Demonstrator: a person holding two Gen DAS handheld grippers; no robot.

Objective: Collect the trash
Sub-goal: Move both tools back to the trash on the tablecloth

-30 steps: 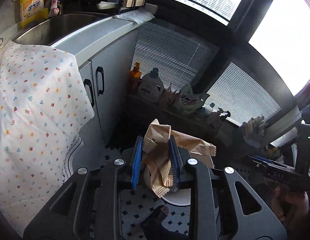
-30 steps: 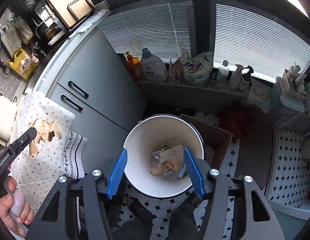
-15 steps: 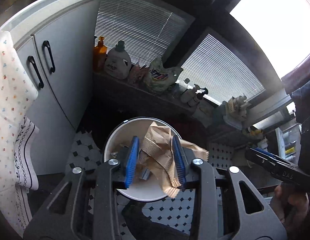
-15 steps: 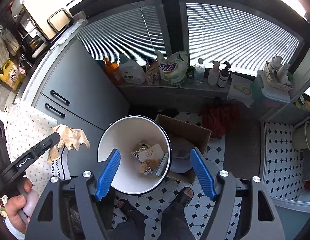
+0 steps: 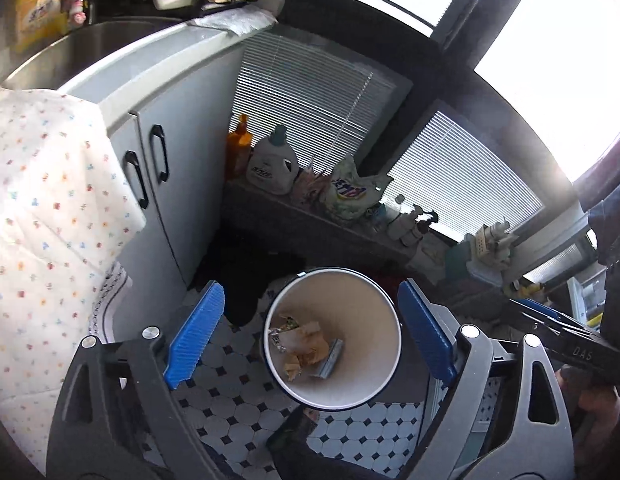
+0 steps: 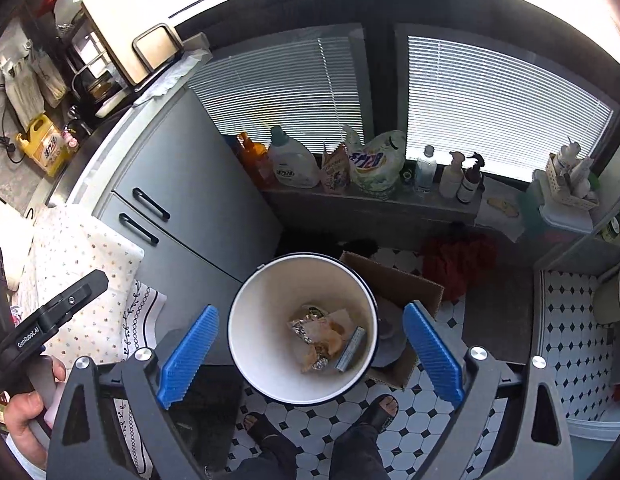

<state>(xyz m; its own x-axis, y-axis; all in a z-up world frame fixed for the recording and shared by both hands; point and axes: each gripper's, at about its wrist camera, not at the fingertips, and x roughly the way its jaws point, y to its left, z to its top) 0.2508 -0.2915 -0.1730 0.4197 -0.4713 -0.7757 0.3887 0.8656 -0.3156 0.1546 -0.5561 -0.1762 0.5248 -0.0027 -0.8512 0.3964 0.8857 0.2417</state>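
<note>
1. The left gripper (image 5: 310, 334) hangs above the white trash bin (image 5: 361, 394), jaws spread wide and empty; they have just been opening.
2. The crumpled brown paper (image 5: 306, 338) lies at the bottom of the bin among foil scraps (image 5: 278, 336) and a small grey box (image 5: 333, 357).
3. The right gripper (image 6: 310, 354) also points down over the same bin (image 6: 262, 344), jaws released and wide apart with nothing between them; they too have just been opening.
4. The bin stands on black-and-white tiled floor (image 6: 565, 320), just right of the grey cabinet (image 6: 198, 200) and touching a cardboard box (image 6: 397, 284) on its right.
5. A floral cloth (image 6: 86, 264) drapes over the counter edge at left.
6. Detergent bottles (image 6: 290, 160) line the far ledge under the window blinds (image 6: 489, 96).
7. The person's sandalled feet (image 6: 383, 408) stand near the bin.
</note>
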